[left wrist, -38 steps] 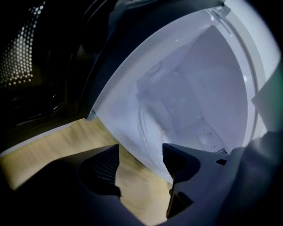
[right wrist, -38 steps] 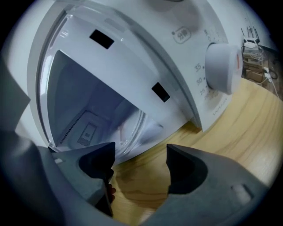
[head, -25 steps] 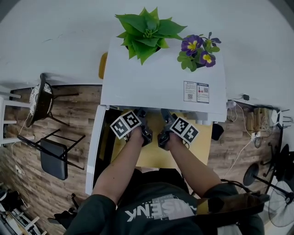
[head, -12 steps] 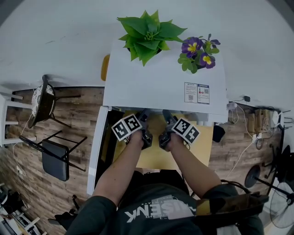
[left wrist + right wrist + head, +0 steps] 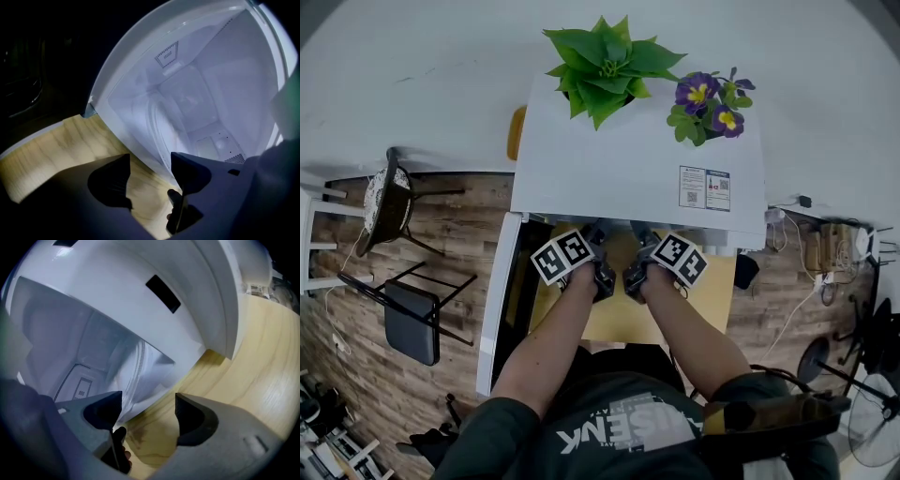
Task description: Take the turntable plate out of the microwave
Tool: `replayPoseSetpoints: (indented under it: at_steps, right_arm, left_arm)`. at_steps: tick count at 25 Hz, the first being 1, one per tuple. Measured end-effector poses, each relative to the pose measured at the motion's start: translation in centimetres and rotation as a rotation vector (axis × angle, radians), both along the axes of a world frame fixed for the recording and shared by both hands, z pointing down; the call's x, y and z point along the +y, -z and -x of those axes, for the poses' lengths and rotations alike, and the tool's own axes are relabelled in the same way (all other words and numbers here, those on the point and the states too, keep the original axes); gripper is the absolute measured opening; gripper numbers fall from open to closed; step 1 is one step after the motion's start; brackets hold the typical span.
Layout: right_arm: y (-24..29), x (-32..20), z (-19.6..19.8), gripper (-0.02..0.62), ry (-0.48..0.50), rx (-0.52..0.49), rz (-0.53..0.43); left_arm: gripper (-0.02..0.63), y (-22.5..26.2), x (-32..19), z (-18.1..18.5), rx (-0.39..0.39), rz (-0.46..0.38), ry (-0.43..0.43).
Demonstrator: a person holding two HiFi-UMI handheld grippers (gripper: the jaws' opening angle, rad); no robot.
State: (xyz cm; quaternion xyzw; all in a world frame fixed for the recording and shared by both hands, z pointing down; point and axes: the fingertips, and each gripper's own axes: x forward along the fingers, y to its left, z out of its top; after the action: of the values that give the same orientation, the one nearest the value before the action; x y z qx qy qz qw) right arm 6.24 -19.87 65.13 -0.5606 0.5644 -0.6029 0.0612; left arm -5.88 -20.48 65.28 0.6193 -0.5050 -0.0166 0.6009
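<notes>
The white microwave (image 5: 619, 159) stands with its door (image 5: 492, 300) swung open to the left. Inside its lit cavity lies the clear glass turntable plate (image 5: 161, 124), whose curved rim (image 5: 136, 366) also shows in the right gripper view. My left gripper (image 5: 150, 164) is at the cavity's mouth, just short of the plate's near edge. Its jaws are wide and closing, with only the wooden table between them. My right gripper (image 5: 149, 404) sits beside it, open and holding nothing. In the head view both grippers (image 5: 595, 236) (image 5: 639, 236) reach under the microwave's top, which hides their tips.
A green succulent (image 5: 605, 61) and a purple flowering plant (image 5: 708, 103) stand on the microwave's top. The microwave rests on a light wooden table (image 5: 619, 319). Dark chairs (image 5: 408, 319) stand on the floor to the left, and cables and a fan (image 5: 872, 412) to the right.
Both grippers stay at the microwave's mouth; the view has shifted only slightly.
</notes>
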Motion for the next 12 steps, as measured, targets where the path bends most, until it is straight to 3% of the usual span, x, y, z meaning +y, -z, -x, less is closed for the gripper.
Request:
replayPoseSetpoints:
  at_steps: [4, 12]
  right_arm:
    - [0.0, 0.8, 0.1, 0.347, 0.020, 0.011, -0.017]
    - [-0.1, 3.1, 0.6, 0.328, 0.045, -0.003, -0.019]
  left_arm:
    - [0.253, 0.0, 0.8, 0.1, -0.014, -0.004, -0.013]
    - [0.238, 0.1, 3.4, 0.0, 0.033, -0.009, -0.035]
